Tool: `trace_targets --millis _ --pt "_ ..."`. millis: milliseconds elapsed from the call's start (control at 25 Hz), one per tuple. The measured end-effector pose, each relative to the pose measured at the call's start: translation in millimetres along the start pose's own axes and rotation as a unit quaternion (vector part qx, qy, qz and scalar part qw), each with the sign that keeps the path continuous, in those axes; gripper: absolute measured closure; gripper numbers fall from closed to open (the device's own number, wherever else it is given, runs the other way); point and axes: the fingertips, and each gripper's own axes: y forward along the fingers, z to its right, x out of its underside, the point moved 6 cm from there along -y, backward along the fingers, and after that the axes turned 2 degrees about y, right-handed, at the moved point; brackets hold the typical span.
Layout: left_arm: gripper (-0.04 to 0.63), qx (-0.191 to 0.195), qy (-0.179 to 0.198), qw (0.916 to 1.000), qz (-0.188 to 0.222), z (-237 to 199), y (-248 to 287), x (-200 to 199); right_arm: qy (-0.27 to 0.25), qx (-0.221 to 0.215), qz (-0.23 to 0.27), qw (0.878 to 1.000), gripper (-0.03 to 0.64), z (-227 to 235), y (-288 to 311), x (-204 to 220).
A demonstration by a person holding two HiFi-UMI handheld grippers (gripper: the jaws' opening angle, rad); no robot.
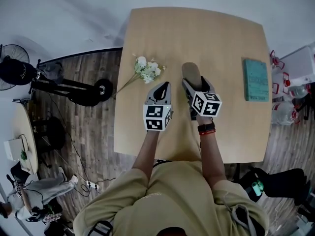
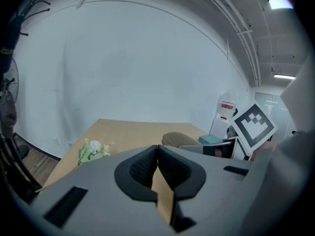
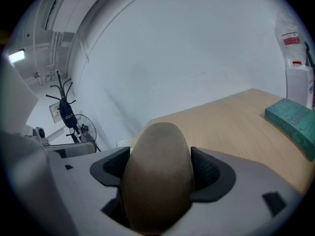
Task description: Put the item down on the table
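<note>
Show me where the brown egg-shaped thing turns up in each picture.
Head view: the brown egg-shaped thing is above and right of centre.
Left gripper view: right of centre, beyond the jaws.
Right gripper view: bottom centre, clamped between the jaws.
Shared landmark: the teal book, to its right in all three.

I see a white flower sprig (image 1: pixel 147 71) on my left, a teal book (image 1: pixel 256 79) on my right, well apart

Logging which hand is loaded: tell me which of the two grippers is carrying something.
The right gripper: its jaws are clamped on either side of a brown oval item. The left gripper has its jaws shut together with nothing between them.
</note>
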Motion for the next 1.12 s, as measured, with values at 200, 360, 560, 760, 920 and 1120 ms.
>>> trace_targets --millis 200,360,560,760,920,1120 --pt "0.572 0.000 -0.005 0.9998 -0.017 -3.4 13.8 12.6 0.004 0.007 -0.020 1.000 0.219 16.9 21.8 12.9" --pt "0.572 -0.001 -0.009 0.9995 -0.029 -4.8 21.9 21.3 0.019 0.008 -0.035 0.999 0.219 31.0 36.3 23.1" --pt "0.572 -0.003 -0.015 0.9991 -0.040 -9.0 29.3 32.1 0.017 0.017 -0.052 0.998 0.219 43.4 52.1 34.4" --pt "0.572 -0.004 -0.018 0.9987 -0.048 -10.3 35.0 39.9 0.006 0.024 -0.066 0.997 0.219 50.5 62.1 45.5" --pt "0.572 -0.002 -0.019 0.9984 -0.053 -11.7 39.3 42.5 -0.007 0.031 -0.079 0.996 0.219 53.0 70.3 53.6" --pt "0.572 0.001 -0.018 0.9982 -0.057 -10.5 41.6 45.3 -0.022 0.039 -0.088 0.995 0.219 54.7 74.8 59.4"
